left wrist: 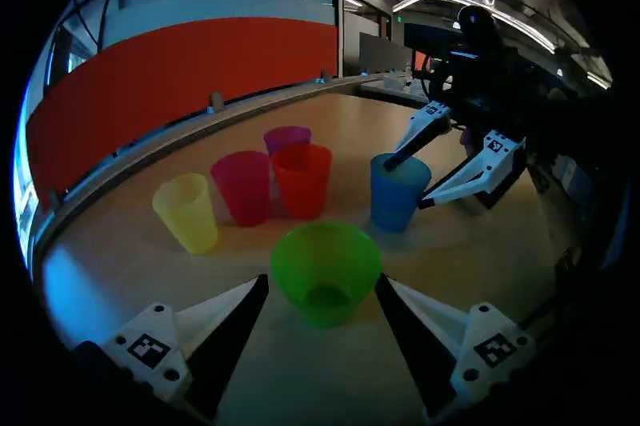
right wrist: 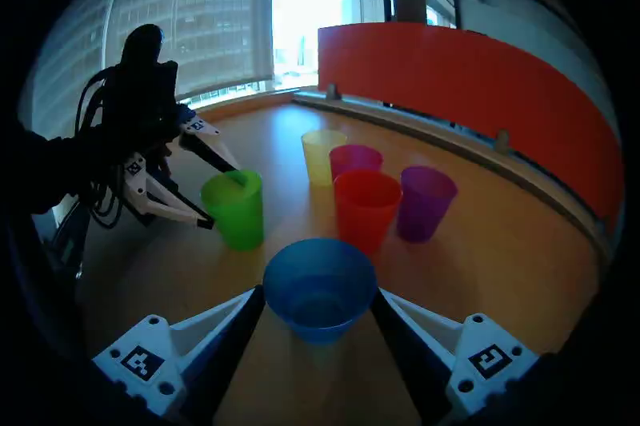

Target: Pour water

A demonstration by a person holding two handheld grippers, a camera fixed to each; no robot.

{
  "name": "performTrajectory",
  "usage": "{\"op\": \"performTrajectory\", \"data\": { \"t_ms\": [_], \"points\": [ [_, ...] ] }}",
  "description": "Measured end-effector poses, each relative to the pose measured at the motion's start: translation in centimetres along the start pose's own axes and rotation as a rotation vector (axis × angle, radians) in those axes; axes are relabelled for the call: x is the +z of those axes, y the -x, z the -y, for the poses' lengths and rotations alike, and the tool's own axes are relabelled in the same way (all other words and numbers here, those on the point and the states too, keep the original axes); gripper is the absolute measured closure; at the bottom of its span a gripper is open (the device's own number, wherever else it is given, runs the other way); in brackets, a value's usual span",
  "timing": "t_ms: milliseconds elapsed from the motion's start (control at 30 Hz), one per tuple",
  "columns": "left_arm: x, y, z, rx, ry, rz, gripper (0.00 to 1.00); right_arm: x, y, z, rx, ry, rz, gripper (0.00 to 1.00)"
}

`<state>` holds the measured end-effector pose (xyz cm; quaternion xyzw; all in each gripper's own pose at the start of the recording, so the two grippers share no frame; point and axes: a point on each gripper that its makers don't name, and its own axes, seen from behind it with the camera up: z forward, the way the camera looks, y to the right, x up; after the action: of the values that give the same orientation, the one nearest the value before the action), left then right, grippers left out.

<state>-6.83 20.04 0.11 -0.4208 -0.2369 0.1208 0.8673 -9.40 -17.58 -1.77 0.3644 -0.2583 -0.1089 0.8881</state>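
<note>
The green cup [left wrist: 326,266] stands between the left tool's [left wrist: 320,278] spread fingers. The blue cup [right wrist: 320,282] stands between the right tool's [right wrist: 317,291]. I cannot tell whether either tool clamps its cup.

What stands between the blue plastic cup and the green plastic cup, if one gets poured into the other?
Nothing visible. Bare wooden tabletop separates the blue plastic cup from the green plastic cup; the four other coloured cups stand clustered off to one side.

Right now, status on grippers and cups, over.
Left gripper flanks green cup, right gripper flanks blue cup; grip unconfirmed. Both on table. Four other cups beyond.
</note>
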Motion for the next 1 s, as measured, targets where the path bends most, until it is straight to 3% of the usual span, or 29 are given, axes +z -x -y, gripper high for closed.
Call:
{"op": "performTrajectory", "data": {
  "t_ms": [1000],
  "points": [
    [1.1,-0.4,0.2,0.005,-0.004,-0.021,0.01,0.7,-0.2,-0.3,-0.023,0.004,-0.001,0.04]
  ]
}}
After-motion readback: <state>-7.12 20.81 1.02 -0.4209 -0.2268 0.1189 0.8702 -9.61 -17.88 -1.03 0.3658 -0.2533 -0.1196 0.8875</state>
